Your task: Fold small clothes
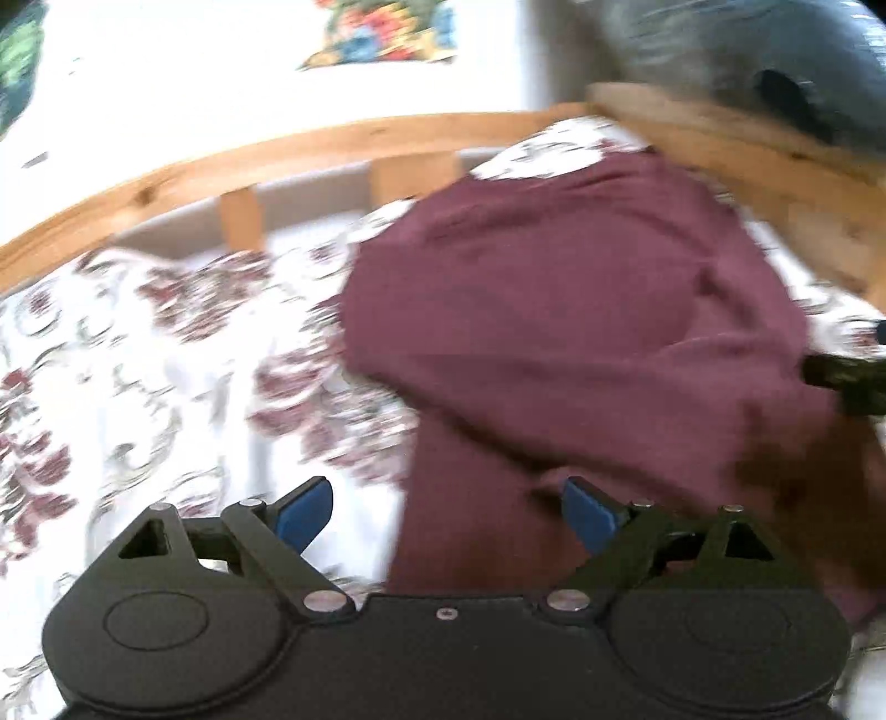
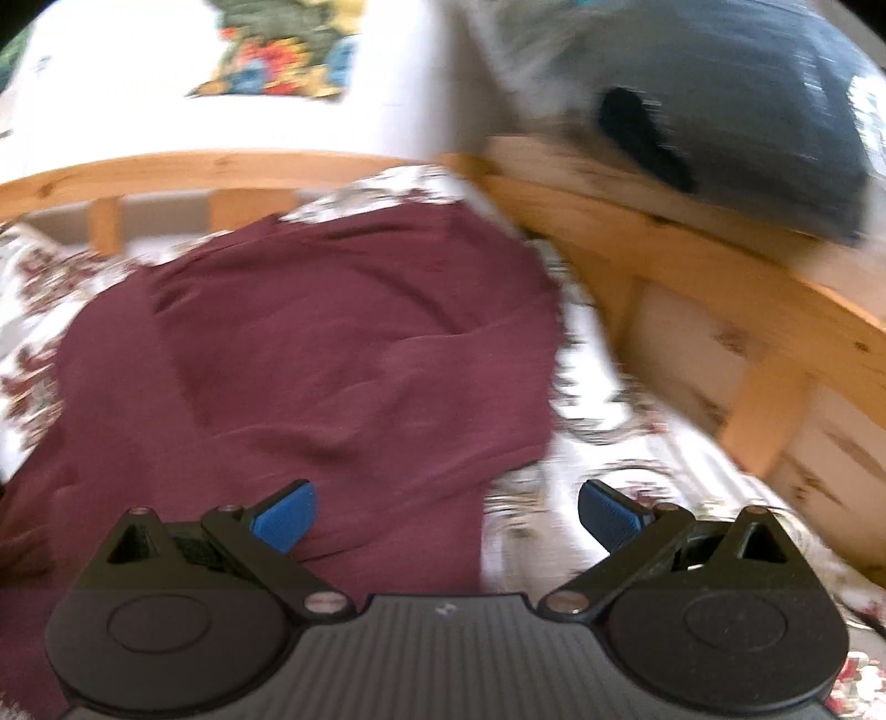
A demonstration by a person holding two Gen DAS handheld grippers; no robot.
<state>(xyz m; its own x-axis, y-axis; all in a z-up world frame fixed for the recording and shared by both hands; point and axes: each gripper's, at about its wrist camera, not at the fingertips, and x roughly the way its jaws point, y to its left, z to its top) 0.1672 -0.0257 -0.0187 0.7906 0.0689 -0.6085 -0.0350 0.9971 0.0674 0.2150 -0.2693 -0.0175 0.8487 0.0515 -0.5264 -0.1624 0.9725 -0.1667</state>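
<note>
A maroon garment [image 1: 554,332] lies spread and partly folded on a floral bedsheet [image 1: 138,360]. My left gripper [image 1: 446,512] hovers over the garment's near left edge, its blue pads wide apart with nothing pinched between them. In the right wrist view the same maroon garment [image 2: 310,343] fills the middle. My right gripper [image 2: 446,515] stands open above the garment's near right edge, with cloth under the left pad and floral sheet [image 2: 609,421] under the right one. A dark part of the right gripper [image 1: 847,382] shows at the right edge of the left wrist view.
A wooden bed rail [image 1: 232,160] with slats curves along the far side, and another wooden rail [image 2: 692,288] runs along the right. A dark grey pillow [image 2: 747,122] rests on the right rail. A colourful patterned item [image 1: 387,33] lies on a white surface beyond.
</note>
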